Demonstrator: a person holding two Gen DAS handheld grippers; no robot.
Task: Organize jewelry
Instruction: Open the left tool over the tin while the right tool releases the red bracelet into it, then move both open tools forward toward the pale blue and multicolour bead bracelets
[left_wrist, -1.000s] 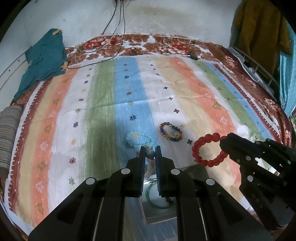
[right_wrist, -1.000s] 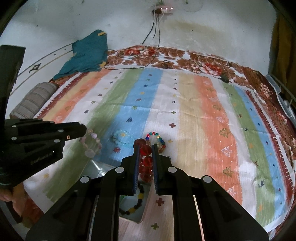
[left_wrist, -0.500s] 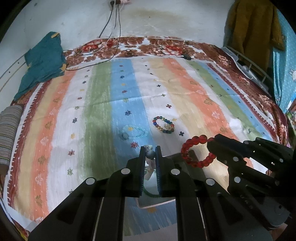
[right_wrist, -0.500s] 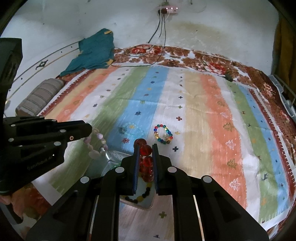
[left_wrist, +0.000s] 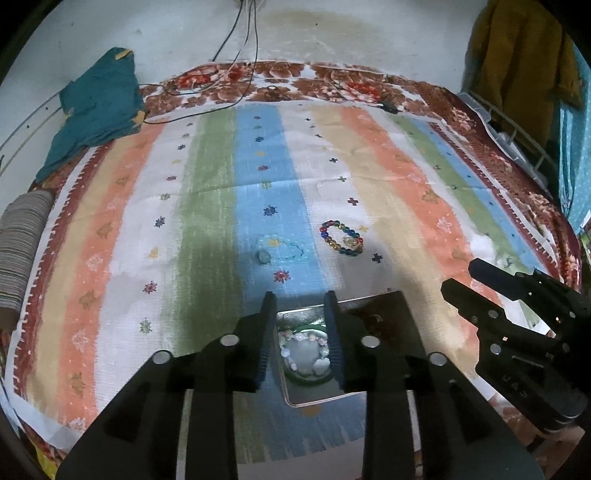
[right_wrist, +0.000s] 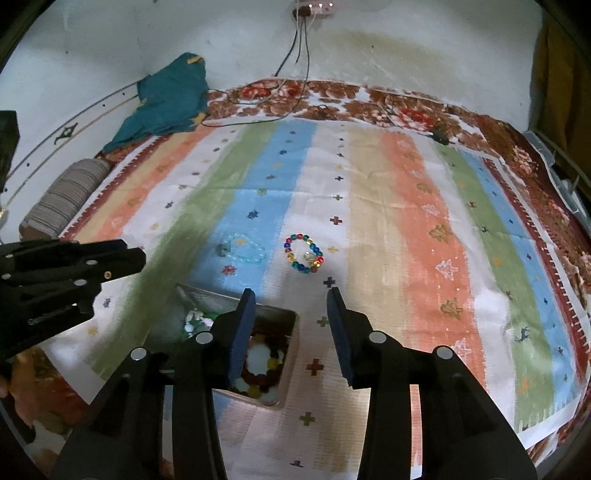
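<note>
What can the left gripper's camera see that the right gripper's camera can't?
Only the left wrist view shows the pale bracelet lying on a green ring in the metal box. Only the right wrist view shows the red bracelet in that box and the wall socket. Both show the rainbow bead bracelet and the light-blue bracelet on the striped cloth, and both grippers open.

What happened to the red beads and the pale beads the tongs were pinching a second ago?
Both got dropped into the metal tin. The left tongs opened, and the pale bracelet now lies in the tin. The right tongs opened too, and the red bracelet lies inside. The rainbow bracelet and the clear blue bracelet stayed on the striped cloth.
</note>
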